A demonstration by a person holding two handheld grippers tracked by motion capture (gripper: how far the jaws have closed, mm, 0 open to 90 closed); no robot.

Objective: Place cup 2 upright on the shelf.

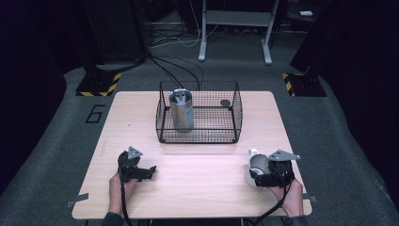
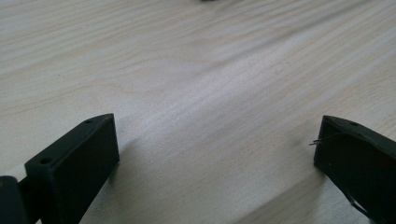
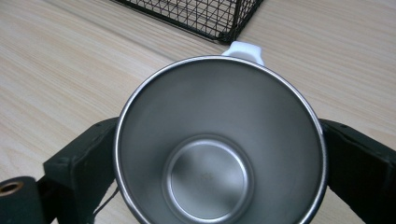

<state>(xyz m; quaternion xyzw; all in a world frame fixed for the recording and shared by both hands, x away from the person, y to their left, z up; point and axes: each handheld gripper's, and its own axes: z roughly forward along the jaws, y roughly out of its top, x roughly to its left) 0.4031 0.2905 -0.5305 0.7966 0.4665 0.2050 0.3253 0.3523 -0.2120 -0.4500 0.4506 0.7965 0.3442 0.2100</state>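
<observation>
We hold the steel cup in our right gripper, the jaws clamped against its two sides, so it sits right between them with its open mouth facing back toward the gripper camera and its white handle on the far side. Its long axis runs along the jaws, tipped well over from upright in the high view. The wire basket lies ahead of this gripper and off to its left, with a tall steel canister standing inside near its left wall; as we judge it, the coming move turns on carrying the cup forward and over the near rim. Our right hand grips from behind, low over the table. Our left gripper rests near the table's front edge, jaws spread wide and empty, farther from the cup
</observation>
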